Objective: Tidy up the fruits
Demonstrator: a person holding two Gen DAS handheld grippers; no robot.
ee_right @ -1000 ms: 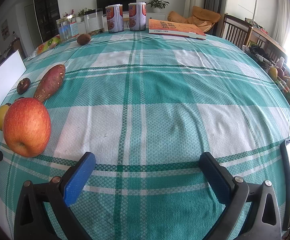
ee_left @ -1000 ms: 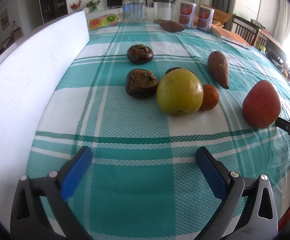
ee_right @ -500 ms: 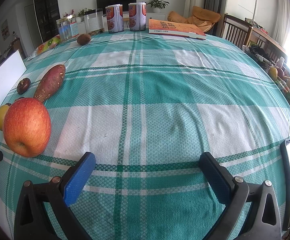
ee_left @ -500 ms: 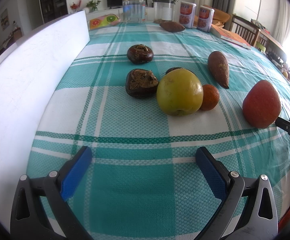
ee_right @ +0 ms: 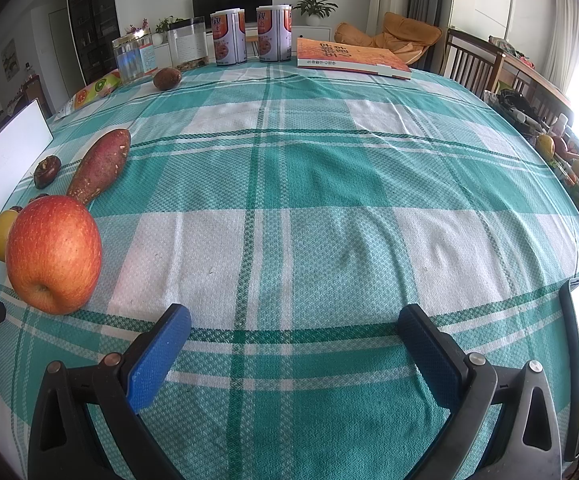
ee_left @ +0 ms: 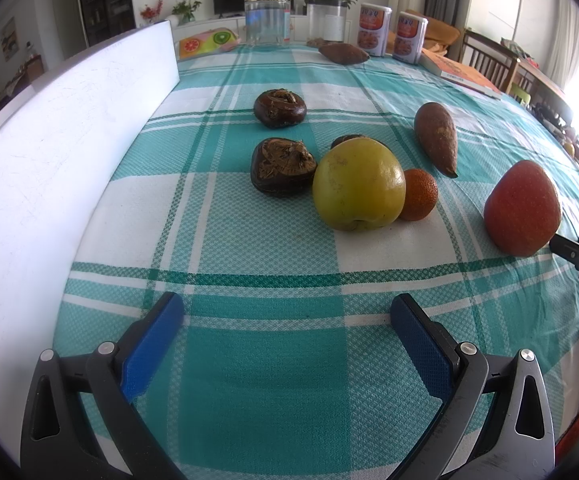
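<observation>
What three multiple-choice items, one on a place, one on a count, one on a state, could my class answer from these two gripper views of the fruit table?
1. The small orange fruit lies
A. against the yellow apple
B. on the book
C. inside the jar

2. How many printed cans stand at the far edge?
A. one
B. two
C. four

3. The left gripper is
A. shut on the red apple
B. shut on nothing
C. open and empty

Answers: 1 A, it touches the yellow apple's right side. 2 B, a pair stands beside the book. 3 C, its blue pads sit wide apart over bare tablecloth.
</observation>
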